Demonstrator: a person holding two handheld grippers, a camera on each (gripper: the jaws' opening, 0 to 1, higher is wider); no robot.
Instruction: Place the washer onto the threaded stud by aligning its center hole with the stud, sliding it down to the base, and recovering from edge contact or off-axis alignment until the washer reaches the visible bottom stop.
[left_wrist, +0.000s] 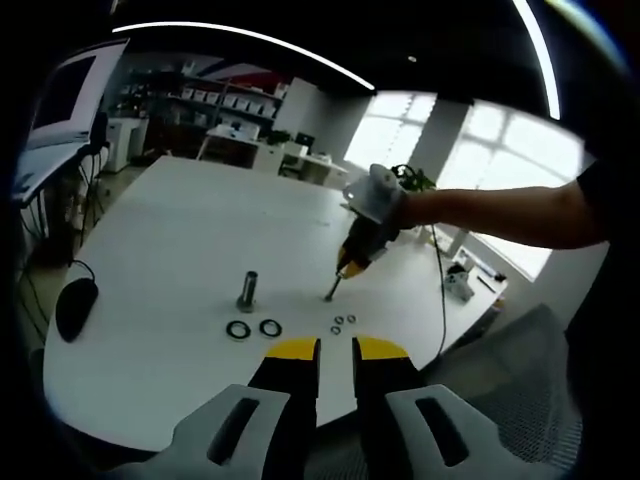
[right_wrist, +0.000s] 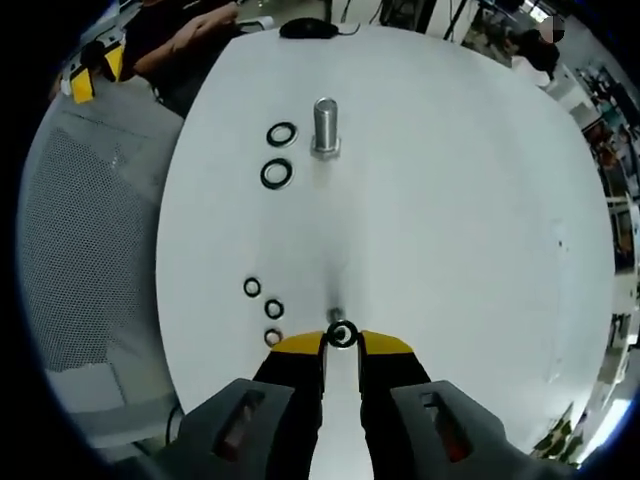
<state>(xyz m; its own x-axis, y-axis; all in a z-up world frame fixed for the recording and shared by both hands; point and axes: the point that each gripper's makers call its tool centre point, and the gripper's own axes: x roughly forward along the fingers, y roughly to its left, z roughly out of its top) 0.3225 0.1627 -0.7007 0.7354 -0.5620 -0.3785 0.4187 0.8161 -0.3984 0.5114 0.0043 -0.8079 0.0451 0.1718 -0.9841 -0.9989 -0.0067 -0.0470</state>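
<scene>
Where the right gripper (right_wrist: 342, 342) rises from the bottom of the right gripper view, a small dark washer (right_wrist: 342, 334) is seen pinched between its yellow-tipped jaws, which are closed on the ring's edges. Just beyond the washer, a small threaded stud (right_wrist: 335, 314) is made out on the white table (right_wrist: 450, 200), its top touching or nearly touching the ring; whether the hole is already over the stud cannot be told. To the left of the tips, three small washers (right_wrist: 267, 310) are laid in a loose row. Farther up the table, two large washers (right_wrist: 279, 154) are placed beside a large upright bolt (right_wrist: 324, 127), near it but apart. At the far edge, a dark computer mouse (right_wrist: 310, 28) is seen. In the left gripper view, the left gripper (left_wrist: 335, 350) is held above the near table edge with its jaws apart and nothing between them. Beyond it, the two large washers (left_wrist: 254, 328) and the large bolt (left_wrist: 247, 291) are seen, with the small washers (left_wrist: 342, 323) to their right. Past these, the right gripper (left_wrist: 331, 293) is held by a hand (left_wrist: 385, 205), tips down at the small stud. Shelves and bright windows are seen far behind.
</scene>
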